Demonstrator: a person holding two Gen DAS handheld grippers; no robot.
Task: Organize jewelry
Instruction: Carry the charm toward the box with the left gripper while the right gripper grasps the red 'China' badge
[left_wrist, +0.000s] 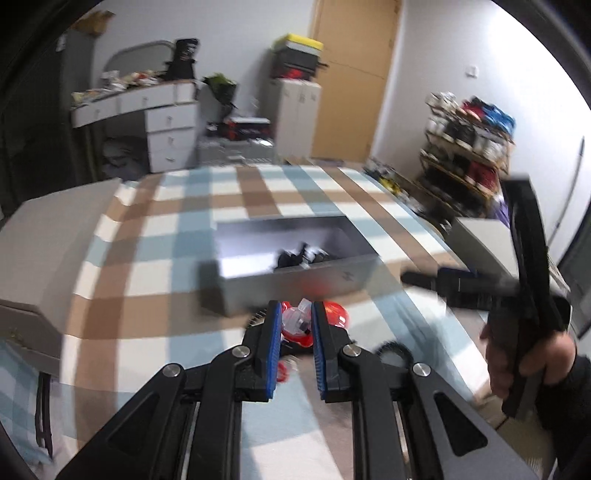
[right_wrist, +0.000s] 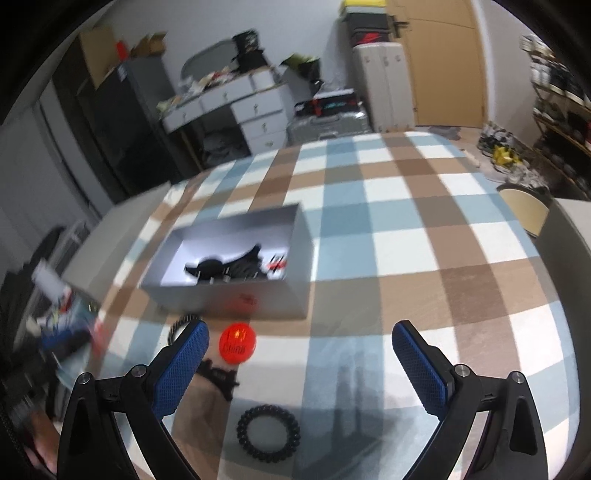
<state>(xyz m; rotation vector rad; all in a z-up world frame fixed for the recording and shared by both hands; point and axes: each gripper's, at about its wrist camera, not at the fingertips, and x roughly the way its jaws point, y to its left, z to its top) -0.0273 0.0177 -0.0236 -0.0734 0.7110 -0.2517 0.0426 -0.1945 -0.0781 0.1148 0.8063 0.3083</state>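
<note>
Blue-padded left tongs (left_wrist: 294, 325) fill the lower part of my left wrist view, clamped on a small clear and red plastic trinket (left_wrist: 296, 320) that sits between the two pads; blur keeps me from identifying it further. Beyond it I see the open grey cardboard box (left_wrist: 295, 277) on the checked blue, brown and white worktop (left_wrist: 166, 236), with dark hair accessories (left_wrist: 299, 256) lying inside. At the right edge of that view a hand (left_wrist: 532, 362) grips the handle of the other tool.

From the right wrist view, I read the right tongs (right_wrist: 300, 345) as standing wide apart with nothing between the pads. Ahead of the left pad lies a round red badge with yellow lettering (right_wrist: 237, 343), just in front of the box (right_wrist: 229, 295). A black coiled hair tie (right_wrist: 268, 432) rests on the worktop (right_wrist: 406, 221) nearest that camera, and a black claw clip (right_wrist: 218, 376) lies beside the left pad.
</note>
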